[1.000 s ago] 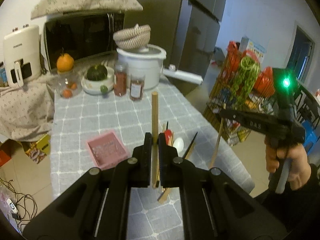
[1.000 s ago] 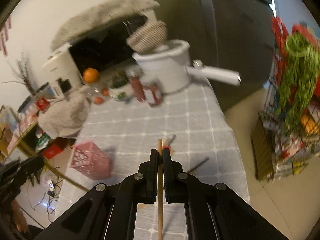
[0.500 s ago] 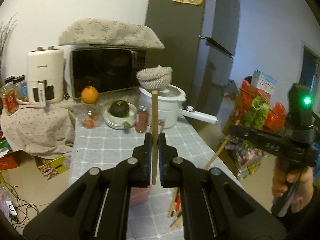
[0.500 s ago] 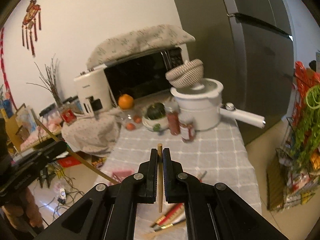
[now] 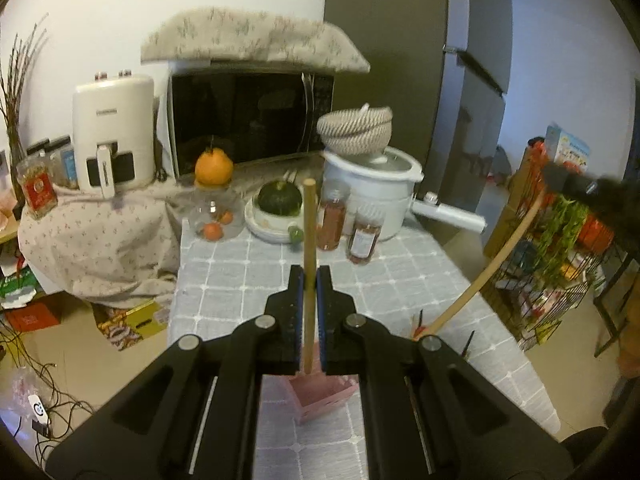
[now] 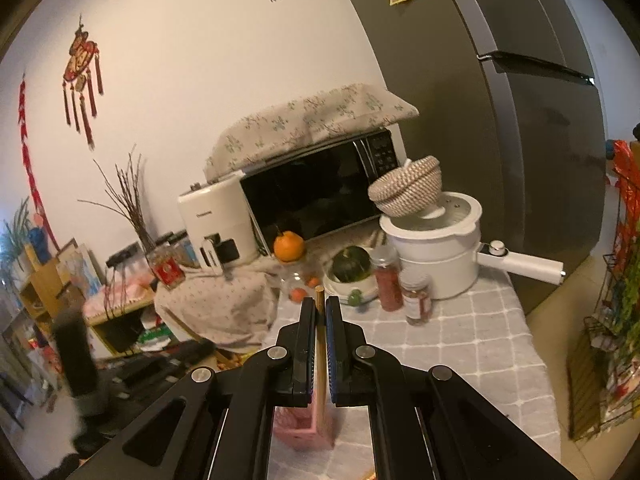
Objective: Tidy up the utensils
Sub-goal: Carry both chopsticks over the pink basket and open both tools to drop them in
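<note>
My left gripper [image 5: 309, 270] is shut on a wooden chopstick [image 5: 308, 220] that stands upright between its pads, lower end over the pink basket [image 5: 324, 396]. My right gripper [image 6: 320, 300] is shut on a second wooden chopstick [image 6: 320, 360], also upright, above the same pink basket [image 6: 300, 432]. In the left wrist view the right gripper [image 5: 580, 188] shows blurred at the right edge, its chopstick [image 5: 480, 276] slanting down toward the table. A few loose utensils [image 5: 444, 330] lie on the grey checked tablecloth [image 5: 240, 280] right of the basket.
At the back of the table stand a white pot [image 5: 372, 196] topped by a woven basket, two spice jars [image 5: 362, 236], a squash in a bowl [image 5: 280, 200] and an orange on a glass jar [image 5: 214, 168]. A microwave [image 5: 244, 120], an air fryer [image 5: 112, 132] and a wire rack [image 5: 560, 260] flank the table.
Both grippers have lifted and tipped upward with their chopsticks still held. The pink basket now sits directly beneath both. The right gripper has shifted toward the right edge of the left wrist view.
</note>
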Motion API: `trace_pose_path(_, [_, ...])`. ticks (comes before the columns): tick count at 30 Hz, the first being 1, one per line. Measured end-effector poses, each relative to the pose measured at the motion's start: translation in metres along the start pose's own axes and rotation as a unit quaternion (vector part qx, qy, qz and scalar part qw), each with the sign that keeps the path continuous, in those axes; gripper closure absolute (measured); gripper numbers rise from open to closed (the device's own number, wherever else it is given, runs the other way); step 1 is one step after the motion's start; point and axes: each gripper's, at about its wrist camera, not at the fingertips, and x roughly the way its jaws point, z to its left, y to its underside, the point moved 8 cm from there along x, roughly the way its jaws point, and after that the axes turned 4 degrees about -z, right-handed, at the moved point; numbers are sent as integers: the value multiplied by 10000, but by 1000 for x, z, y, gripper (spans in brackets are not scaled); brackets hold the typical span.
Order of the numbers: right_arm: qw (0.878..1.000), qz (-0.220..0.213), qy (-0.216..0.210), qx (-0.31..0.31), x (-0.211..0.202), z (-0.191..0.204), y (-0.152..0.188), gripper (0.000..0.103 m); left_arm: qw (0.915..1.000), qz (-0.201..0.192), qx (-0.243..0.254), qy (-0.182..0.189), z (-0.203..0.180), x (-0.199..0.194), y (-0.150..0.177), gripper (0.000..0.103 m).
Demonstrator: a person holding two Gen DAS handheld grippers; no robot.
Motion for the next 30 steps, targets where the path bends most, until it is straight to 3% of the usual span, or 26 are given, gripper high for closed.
trace_pose_path(8, [9997,166,-176,45,27,13,5,98,9981,562,-235,32,10,29,20,96])
trace_pose_path(21, [9969,769,-103,106,85,6,41,98,9970,694,-306,125,17,45,22,96])
trace_pose_path(30, [9945,1029,-124,140,102,3,55,98,9981,423,-438,134,22,29,10,60])
